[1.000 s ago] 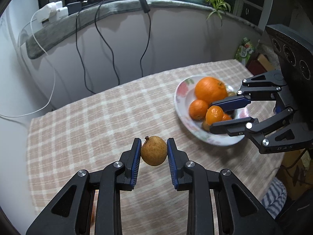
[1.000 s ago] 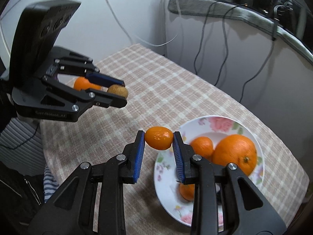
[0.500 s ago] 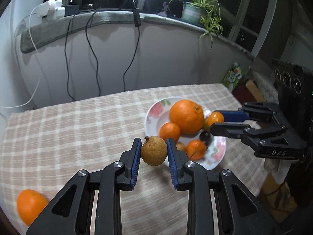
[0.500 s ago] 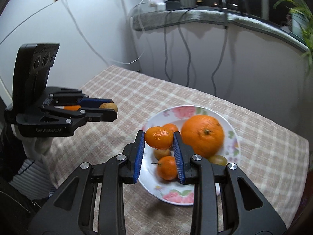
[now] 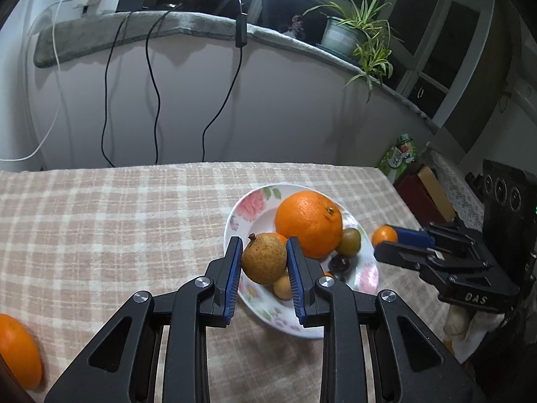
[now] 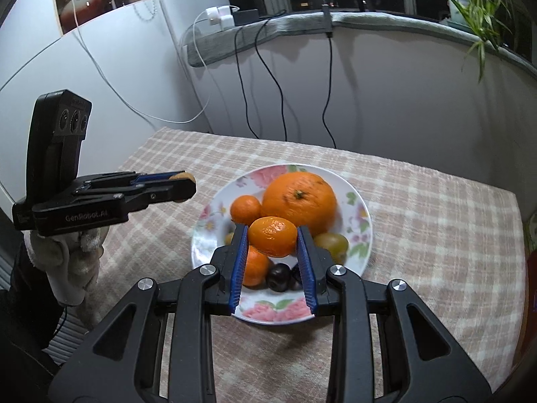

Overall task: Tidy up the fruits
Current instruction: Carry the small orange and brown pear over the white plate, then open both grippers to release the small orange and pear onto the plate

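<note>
Two hand-held grippers hover above a table covered in a beige checked cloth (image 5: 100,221), each carrying a piece of fruit over a white plate with pink flowers (image 6: 360,221). The left gripper (image 5: 264,258) has its blue-padded fingers closed tight on a small brown, rough-skinned fruit (image 5: 264,262) (its stem nub points up and left), held in the air over the near rim of the plate. The right gripper (image 6: 272,237) is likewise clamped on a small mandarin (image 6: 272,237), held above the fruit already on the plate. On the plate lie a large orange (image 6: 298,201) at the far side, a smaller mandarin (image 6: 245,209) touching its left side, a green-yellow fruit (image 6: 330,243) on the right, and two dark plums (image 6: 278,277) near the front rim. A lone orange (image 5: 18,351) rests on the cloth at the near left edge of the table, well apart from the plate. Cables hang down the wall behind, beneath a ledge holding a potted plant (image 5: 349,35).
</note>
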Demonstrator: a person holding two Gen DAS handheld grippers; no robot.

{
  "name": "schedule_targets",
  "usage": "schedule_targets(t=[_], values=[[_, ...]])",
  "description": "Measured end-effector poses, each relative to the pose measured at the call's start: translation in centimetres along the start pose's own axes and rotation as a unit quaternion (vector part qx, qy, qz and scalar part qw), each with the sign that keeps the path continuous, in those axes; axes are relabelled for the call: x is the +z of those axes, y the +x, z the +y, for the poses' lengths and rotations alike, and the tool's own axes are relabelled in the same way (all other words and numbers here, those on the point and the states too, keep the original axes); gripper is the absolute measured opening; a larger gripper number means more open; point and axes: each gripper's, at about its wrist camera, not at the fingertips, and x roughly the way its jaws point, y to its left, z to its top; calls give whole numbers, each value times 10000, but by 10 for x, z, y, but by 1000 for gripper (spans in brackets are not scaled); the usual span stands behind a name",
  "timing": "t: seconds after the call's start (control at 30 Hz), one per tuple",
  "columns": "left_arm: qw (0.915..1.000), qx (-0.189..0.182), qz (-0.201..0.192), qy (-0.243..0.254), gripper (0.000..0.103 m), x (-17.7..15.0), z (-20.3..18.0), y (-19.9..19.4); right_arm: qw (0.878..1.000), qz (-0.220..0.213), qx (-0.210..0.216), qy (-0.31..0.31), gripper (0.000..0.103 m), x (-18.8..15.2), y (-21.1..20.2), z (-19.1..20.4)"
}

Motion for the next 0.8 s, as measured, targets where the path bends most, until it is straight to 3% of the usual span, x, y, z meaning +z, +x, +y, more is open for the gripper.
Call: schedule_targets(t=[0.8], values=[[9997,21,242,46,25,27,0,46,9994,102,-239,209,30,-13,8,-20]])
